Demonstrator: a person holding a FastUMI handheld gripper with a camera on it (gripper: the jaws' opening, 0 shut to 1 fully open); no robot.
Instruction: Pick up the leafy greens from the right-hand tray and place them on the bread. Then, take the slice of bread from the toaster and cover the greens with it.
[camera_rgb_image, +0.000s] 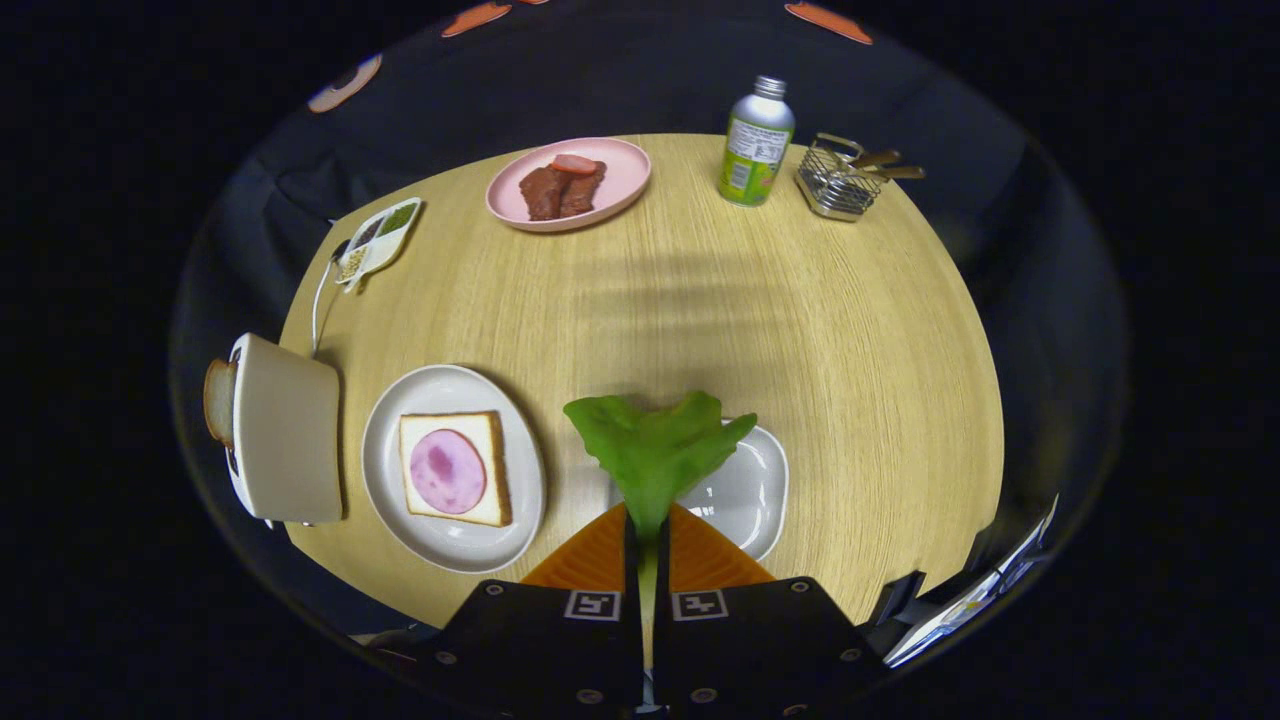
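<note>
Hand-held gripper (647, 535) at bottom centre pinches the leafy greens (655, 450) by the stem, above the right-hand tray (755, 490); bread (452, 468) with ham sits lower left, toaster (285, 430) beyond

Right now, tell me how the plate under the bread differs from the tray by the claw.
The plate is round and carries bread topped with a pink meat slice; the tray is a rounded rectangle with nothing seen lying on it. The plate sits beside the toaster; the tray lies just beyond the claw, which is shut on the leafy greens. Both are pale grey-white.
</note>
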